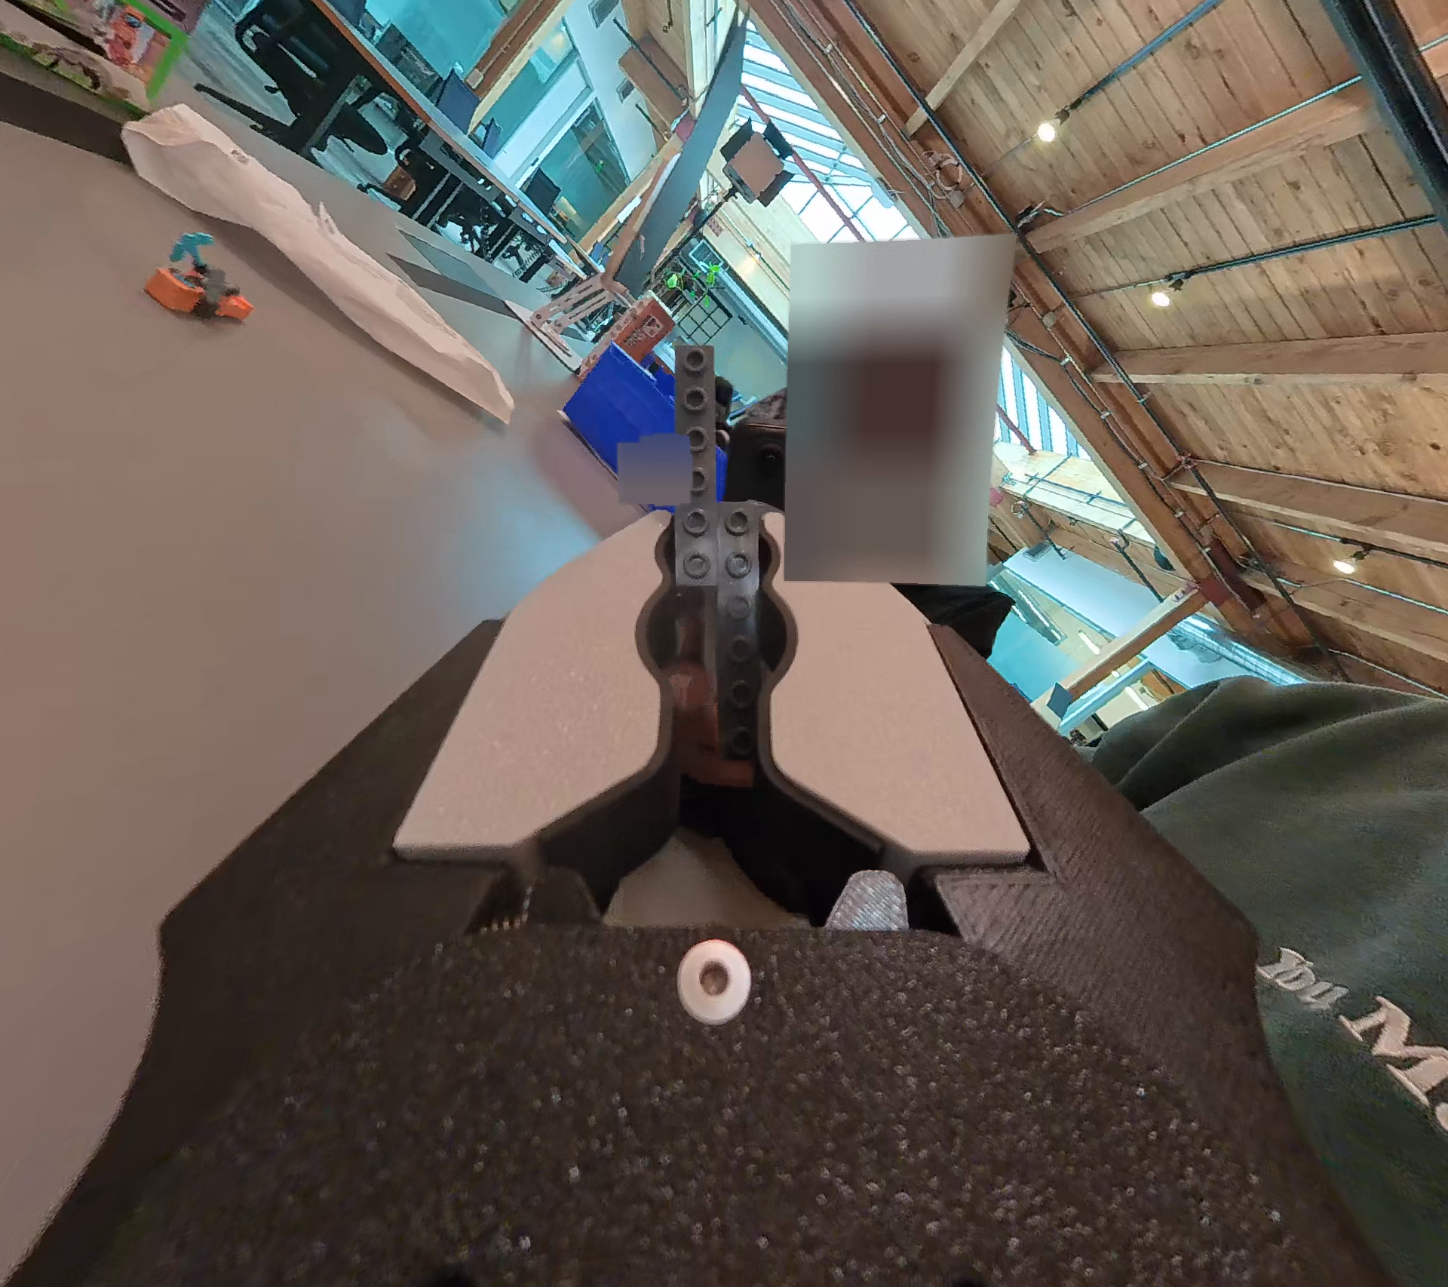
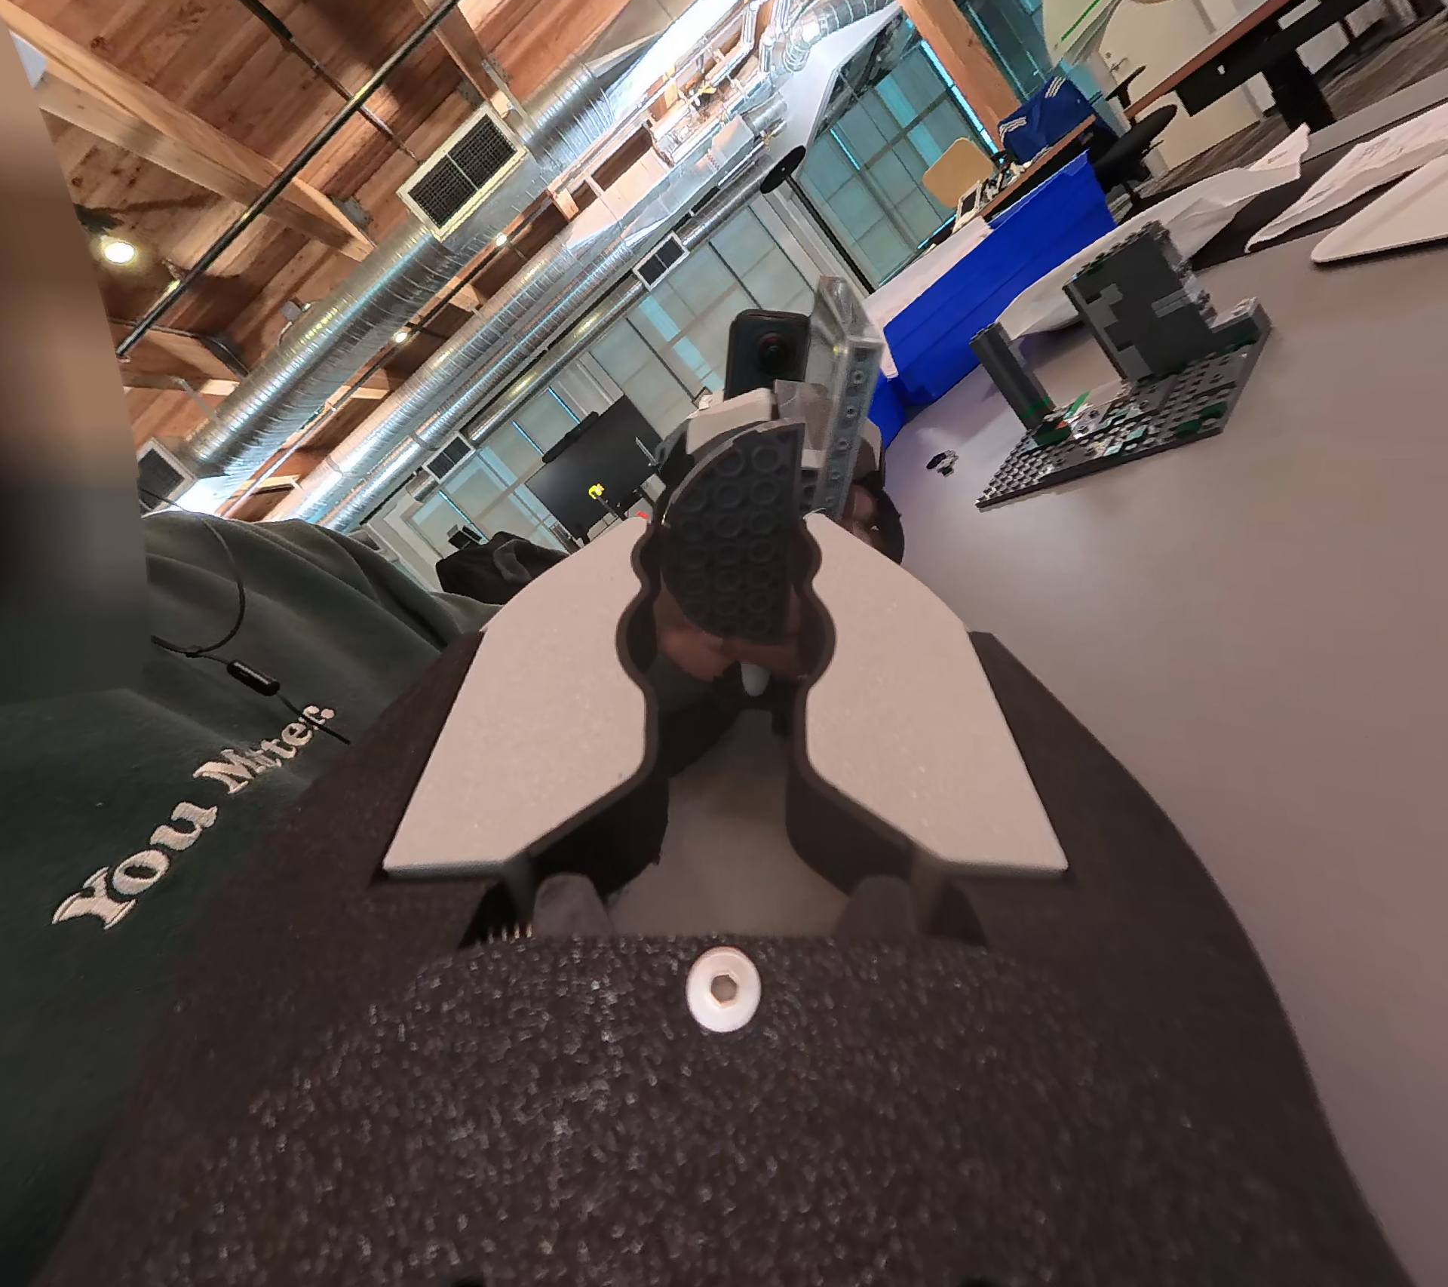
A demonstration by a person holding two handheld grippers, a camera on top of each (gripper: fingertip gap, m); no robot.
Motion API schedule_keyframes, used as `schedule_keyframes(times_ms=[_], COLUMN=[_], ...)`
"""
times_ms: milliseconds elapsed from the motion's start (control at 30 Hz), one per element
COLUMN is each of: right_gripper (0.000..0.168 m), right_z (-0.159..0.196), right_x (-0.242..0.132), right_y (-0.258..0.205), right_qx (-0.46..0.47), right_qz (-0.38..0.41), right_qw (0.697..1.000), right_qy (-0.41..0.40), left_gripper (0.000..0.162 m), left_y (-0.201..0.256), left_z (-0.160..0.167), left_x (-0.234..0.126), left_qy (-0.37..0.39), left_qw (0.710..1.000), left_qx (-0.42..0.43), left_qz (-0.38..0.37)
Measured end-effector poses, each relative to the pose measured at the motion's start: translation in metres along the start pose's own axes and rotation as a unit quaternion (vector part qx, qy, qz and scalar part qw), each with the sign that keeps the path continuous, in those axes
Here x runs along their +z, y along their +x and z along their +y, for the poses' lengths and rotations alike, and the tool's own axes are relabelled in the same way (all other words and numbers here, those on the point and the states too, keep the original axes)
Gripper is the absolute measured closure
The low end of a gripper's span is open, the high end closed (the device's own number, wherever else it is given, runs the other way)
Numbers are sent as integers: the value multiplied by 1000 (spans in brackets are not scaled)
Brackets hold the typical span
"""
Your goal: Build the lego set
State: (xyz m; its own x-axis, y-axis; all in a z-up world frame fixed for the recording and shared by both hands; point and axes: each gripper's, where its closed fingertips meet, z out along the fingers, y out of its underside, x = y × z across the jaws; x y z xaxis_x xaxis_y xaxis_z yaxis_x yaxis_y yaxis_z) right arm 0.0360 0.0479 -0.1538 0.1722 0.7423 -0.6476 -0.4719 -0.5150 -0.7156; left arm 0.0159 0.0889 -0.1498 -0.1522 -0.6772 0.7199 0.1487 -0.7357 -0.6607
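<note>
My left gripper (image 1: 717, 532) is shut on dark grey studded plates (image 1: 696, 434). One narrow plate sticks out well past the tips. My right gripper (image 2: 729, 532) is shut on a dark grey half-round plate (image 2: 733, 544). Both are held up off the grey table (image 2: 1175, 622), tip to tip. In the right wrist view the left gripper's fingers (image 2: 736, 415) and its long plate (image 2: 850, 387) sit just beyond the half-round plate. The partial build, a dark baseplate (image 2: 1019, 473) with a grey wall (image 2: 1136, 309) and a dark column (image 2: 1011, 371), stands on the table to the right.
A small orange and teal model (image 1: 196, 293), a white paper bag (image 1: 313, 246) and the set's box (image 1: 78, 3) lie on the table at left. Blue bins (image 2: 979, 293) stand at the far edge. White sheets (image 2: 1379, 215) lie at far right. A person's green sleeve (image 2: 157, 701) is close by. Spacing between my two grippers at the tips: around 5 centimeters.
</note>
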Motion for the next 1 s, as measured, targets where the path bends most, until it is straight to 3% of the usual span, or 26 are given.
schedule_keyframes(times_ms=[233, 400, 567, 733, 900, 1000], right_gripper=[136, 137, 136, 136, 136, 136], right_z=[0, 18, 44, 53, 55, 55], right_x=[-2, 6, 9, 11, 16, 21], right_y=[5, 15, 34, 41, 42, 41], right_qx=[-18, -98, -292, -369, -375, -356], right_qz=[28, 86, 152, 141, 117, 111], right_qw=[999, 988, 916, 868, 865, 879], right_qy=[-10, -83, -231, -301, -311, -297], left_gripper=[146, 146, 146, 146, 146, 146], left_y=[-32, -54, -59, -53, -51, -54], left_z=[7, 22, 29, 28, 22, 17], left_x=[-14, -19, -21, -23, -28, -33], left_qy=[-98, -165, -183, -184, -172, -168], left_qw=[988, 965, 963, 967, 972, 972], left_qx=[81, 126, 97, 79, 57, 53], left_qz=[-92, -161, -170, -160, -153, -156])
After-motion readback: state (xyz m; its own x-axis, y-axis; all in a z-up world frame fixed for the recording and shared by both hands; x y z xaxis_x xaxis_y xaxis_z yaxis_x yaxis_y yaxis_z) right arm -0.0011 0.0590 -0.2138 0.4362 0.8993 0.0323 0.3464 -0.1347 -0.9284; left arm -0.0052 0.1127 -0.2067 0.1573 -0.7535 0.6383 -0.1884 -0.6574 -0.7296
